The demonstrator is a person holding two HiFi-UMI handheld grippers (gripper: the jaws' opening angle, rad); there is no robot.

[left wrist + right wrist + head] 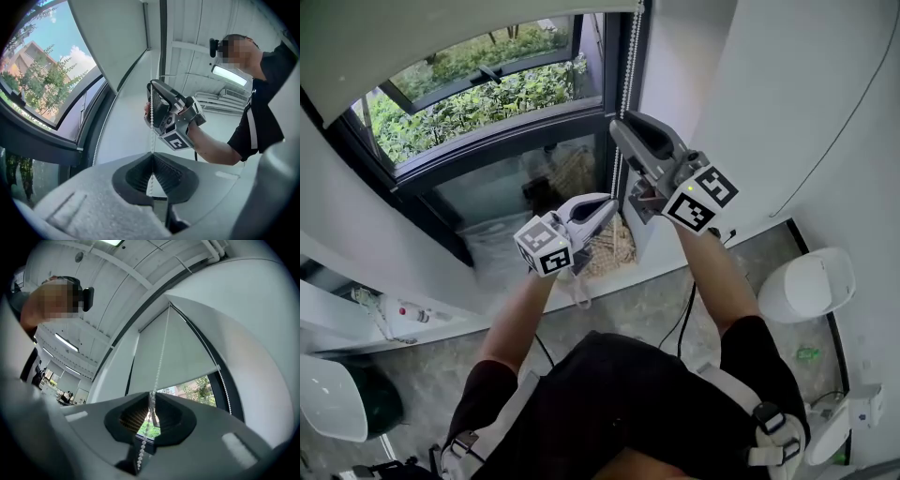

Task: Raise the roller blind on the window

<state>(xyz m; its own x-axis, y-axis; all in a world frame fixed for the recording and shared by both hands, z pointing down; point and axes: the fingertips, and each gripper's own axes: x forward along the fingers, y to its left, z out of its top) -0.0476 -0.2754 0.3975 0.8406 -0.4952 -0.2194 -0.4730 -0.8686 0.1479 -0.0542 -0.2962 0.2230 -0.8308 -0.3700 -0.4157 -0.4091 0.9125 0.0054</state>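
**Fig. Hand-over-hand pull on the blind cord, near to far.**

(a) My left tongs (153,155), the lower pair: clenched on the bead chain (161,348), which runs through the tips and on up.

(b) My right tongs (151,397), higher on the same run: tips closed round the chain, beads trailing out below the jaws. So both pairs are grasping it, right above left, near each other.

(c) The chain climbs from the right tips to the top corner of the roller blind (180,348).

(d) Blind is part-raised: its hem sits over the upper glass, and the window (478,122) below shows greenery and a bldg.

**Step in hand (my reading):** a fresh high grip w/ the right, approx. mid-task.

**Next move calls for:** a straight downward draw w/ the right, kept in line w/ the chain so the beads don't slip. The left lets go first, then re-grips higher.

**Count:** tongs ×2; blind ×1; window ×1; chain runs ×2, i.e. the held one plus one hanging by the frame. I can't tell whether they're the same loop.
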